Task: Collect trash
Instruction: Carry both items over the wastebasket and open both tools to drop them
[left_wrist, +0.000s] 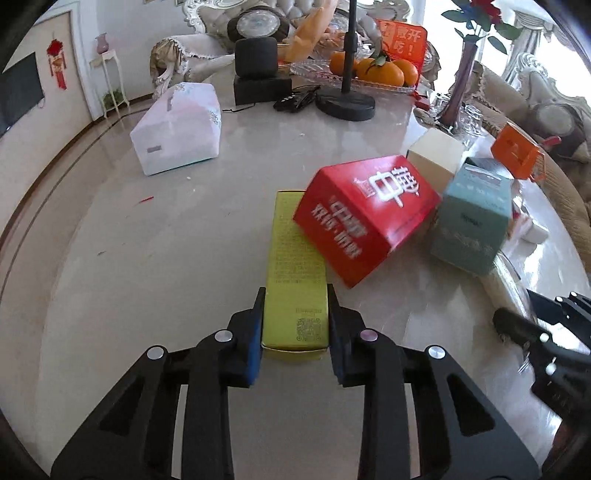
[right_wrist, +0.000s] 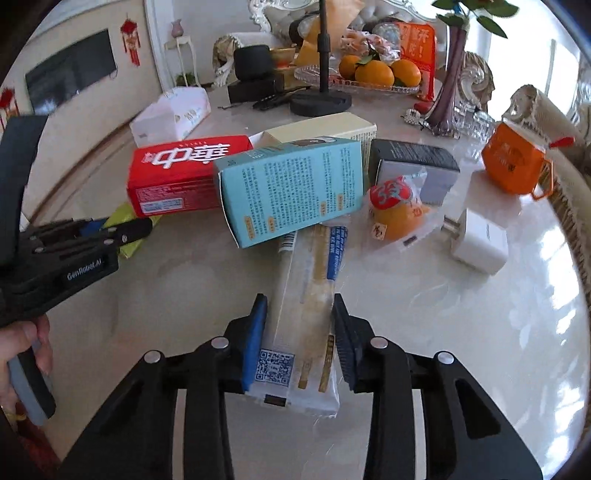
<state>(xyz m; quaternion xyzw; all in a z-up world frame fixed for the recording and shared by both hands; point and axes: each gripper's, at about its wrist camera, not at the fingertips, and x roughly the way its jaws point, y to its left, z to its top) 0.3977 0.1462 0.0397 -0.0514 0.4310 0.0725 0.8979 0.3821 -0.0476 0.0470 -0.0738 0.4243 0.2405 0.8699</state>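
Left tongs (left_wrist: 295, 317) pinching the near end of a long yellow-green carton (left_wrist: 293, 266), matte cardboard, lying flat on the glossy marble worktop (left_wrist: 147, 277). Right tongs (right_wrist: 299, 325) pinching a flat crinkly plastic packet (right_wrist: 306, 314), its far end tucked under a pale blue box (right_wrist: 291, 188). Red glossy box (left_wrist: 365, 218) overlaps the carton's far right corner. Open worktop left of the carton, out to the curved edge. Far left: white tissue box (left_wrist: 179, 127). Far: glass dish of oranges (left_wrist: 373, 70).

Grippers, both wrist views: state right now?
Left gripper: closed on the yellow-green box.
Right gripper: closed on the clear plastic wrapper.
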